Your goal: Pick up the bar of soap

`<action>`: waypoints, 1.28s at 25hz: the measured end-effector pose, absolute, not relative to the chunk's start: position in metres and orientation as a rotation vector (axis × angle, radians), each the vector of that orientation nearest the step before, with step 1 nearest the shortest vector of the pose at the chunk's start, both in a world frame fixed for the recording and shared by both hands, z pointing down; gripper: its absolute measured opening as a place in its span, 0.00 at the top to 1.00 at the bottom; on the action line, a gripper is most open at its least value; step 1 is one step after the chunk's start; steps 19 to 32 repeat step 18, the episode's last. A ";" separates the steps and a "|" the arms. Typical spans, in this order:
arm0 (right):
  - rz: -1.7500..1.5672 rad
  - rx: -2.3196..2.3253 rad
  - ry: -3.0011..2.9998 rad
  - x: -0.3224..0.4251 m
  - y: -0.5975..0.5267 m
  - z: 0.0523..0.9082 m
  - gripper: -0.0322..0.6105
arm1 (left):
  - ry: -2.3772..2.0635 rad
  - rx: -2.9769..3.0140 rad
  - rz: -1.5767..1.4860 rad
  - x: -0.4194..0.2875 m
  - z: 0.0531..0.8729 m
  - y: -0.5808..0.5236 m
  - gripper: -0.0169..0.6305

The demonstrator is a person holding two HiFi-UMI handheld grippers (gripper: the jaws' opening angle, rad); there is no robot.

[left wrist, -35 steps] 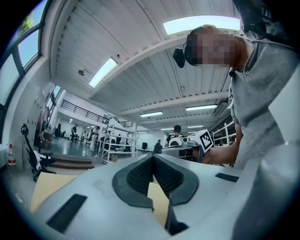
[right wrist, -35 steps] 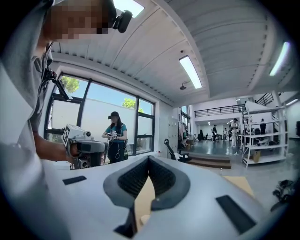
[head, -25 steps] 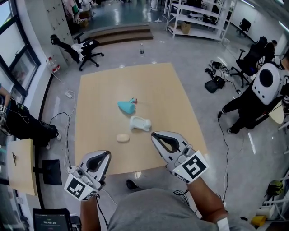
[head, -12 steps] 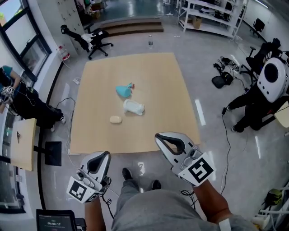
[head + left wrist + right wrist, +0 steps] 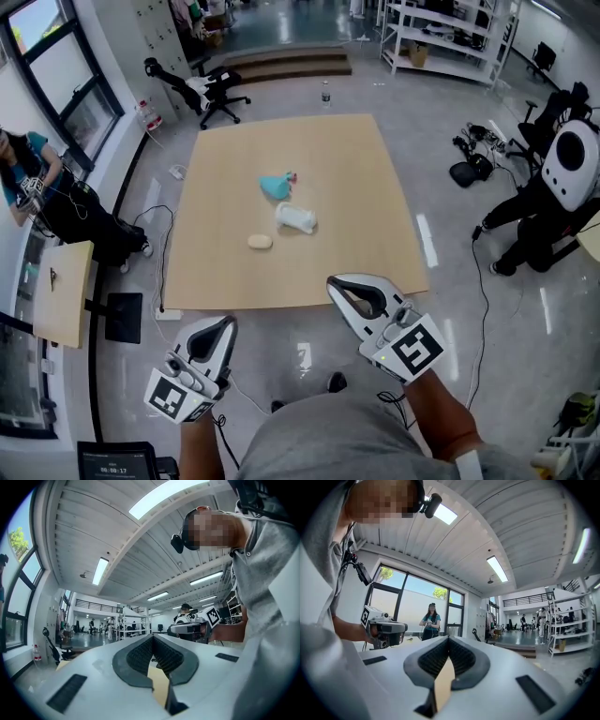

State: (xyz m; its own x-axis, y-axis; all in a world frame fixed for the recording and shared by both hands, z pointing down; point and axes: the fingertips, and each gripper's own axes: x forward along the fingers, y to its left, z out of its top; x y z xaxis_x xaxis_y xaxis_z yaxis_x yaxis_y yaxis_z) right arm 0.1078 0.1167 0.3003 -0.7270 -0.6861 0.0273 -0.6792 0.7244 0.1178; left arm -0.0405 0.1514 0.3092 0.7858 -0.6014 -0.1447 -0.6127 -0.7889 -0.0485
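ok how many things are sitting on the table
3. A teal object lies farthest back, a white bottle-like object is just nearer beside it, and the bar of soap is nearest, to the left. Nothing seems hidden.

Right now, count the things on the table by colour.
Teal item: 1
White bottle: 1
Cream soap: 1
Total: 3

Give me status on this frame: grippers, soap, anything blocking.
Both shut, empty: left gripper, right gripper, short of the table. Untouched bar of soap lies on it. White bottle and teal item beyond it; near side open.
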 end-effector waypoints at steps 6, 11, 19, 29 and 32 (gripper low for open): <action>-0.136 1.119 -2.839 0.062 0.165 0.286 0.94 | 0.954 -2.891 0.200 -0.083 0.298 0.195 0.97; -0.161 1.171 -2.824 0.052 0.191 0.295 0.94 | 0.874 -2.925 0.121 -0.093 0.326 0.207 0.97; -0.120 1.190 -2.810 0.039 0.203 0.326 0.94 | 0.894 -2.929 0.202 -0.112 0.328 0.220 0.97; -0.120 1.190 -2.810 0.039 0.203 0.326 0.94 | 0.894 -2.929 0.202 -0.112 0.328 0.220 0.97; -0.120 1.190 -2.810 0.039 0.203 0.326 0.94 | 0.894 -2.929 0.202 -0.112 0.328 0.220 0.97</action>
